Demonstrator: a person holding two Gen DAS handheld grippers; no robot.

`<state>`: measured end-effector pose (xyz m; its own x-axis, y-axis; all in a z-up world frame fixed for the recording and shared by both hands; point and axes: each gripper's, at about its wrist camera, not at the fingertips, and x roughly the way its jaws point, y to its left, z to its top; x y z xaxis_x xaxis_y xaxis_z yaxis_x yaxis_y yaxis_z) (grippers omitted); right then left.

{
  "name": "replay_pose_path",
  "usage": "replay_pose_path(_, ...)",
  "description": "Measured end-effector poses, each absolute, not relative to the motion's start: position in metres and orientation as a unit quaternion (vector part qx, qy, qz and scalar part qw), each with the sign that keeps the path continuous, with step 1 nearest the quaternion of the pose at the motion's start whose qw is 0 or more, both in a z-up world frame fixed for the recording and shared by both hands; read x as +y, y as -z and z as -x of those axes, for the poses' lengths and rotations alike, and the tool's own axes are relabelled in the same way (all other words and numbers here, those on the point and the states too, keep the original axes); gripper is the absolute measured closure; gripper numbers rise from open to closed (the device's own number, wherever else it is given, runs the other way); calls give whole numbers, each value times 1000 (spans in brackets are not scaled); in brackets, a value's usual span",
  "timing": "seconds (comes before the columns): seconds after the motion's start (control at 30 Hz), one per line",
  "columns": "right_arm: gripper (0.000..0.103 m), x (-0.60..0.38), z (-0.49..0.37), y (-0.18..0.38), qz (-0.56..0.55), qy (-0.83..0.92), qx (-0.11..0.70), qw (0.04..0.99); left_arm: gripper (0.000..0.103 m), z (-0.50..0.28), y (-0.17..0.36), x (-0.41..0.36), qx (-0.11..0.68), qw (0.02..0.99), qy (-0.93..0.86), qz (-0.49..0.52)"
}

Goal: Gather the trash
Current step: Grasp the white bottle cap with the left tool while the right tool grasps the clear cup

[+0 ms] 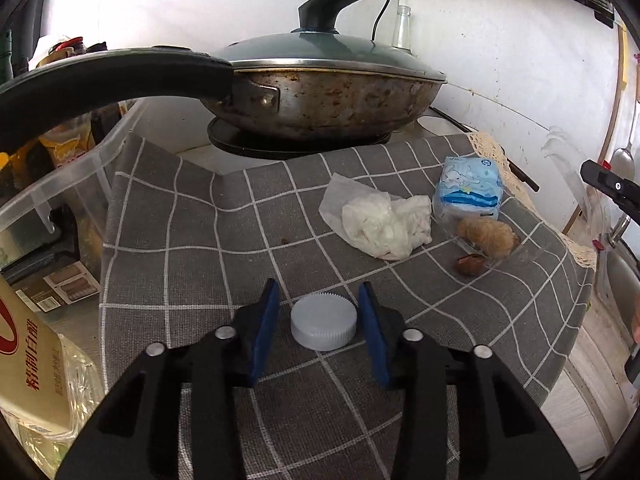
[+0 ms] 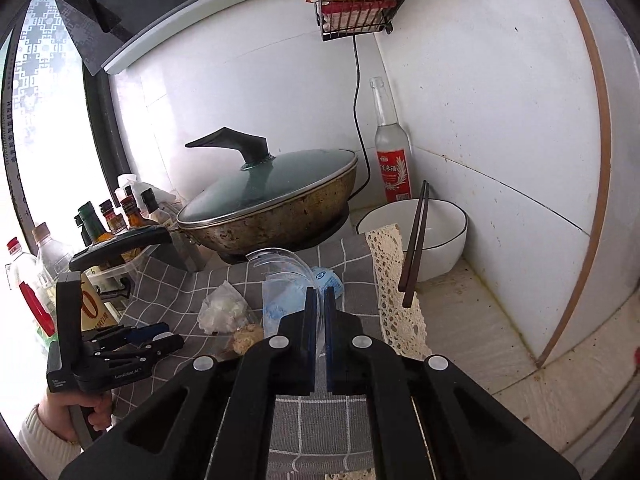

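A white ribbed bottle cap [image 1: 323, 322] lies on the grey checked cloth [image 1: 192, 240]. My left gripper [image 1: 319, 294] is open, its blue pads on either side of the cap, not touching it. Beyond lie a crumpled white tissue [image 1: 384, 220], a blue tissue pack [image 1: 470, 186], a brownish food scrap [image 1: 486, 236] and a nut shell [image 1: 469, 265]. My right gripper [image 2: 318, 300] is shut on the rim of a clear plastic container [image 2: 280, 276], held above the cloth. The tissue [image 2: 224, 312] and the blue pack [image 2: 280, 304] show through it.
A lidded wok [image 1: 320, 92] sits on a burner behind the cloth. A clear plastic bin [image 1: 60, 184] and packets stand at the left. A white bowl [image 2: 424, 228] with chopsticks [image 2: 416, 240], a glass bottle [image 2: 390, 156] and sauce bottles [image 2: 116, 216] line the counter. A sink [image 1: 620, 276] is at the right.
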<state>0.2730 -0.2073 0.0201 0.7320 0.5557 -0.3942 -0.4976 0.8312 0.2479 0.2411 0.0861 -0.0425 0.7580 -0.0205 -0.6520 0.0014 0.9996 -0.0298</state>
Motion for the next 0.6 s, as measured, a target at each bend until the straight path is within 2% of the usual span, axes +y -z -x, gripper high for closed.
replay_pose_path(0.6, 100, -199, -197, -38, -40, -303, 217, 927, 71, -177, -5, 59, 281, 959, 31, 13)
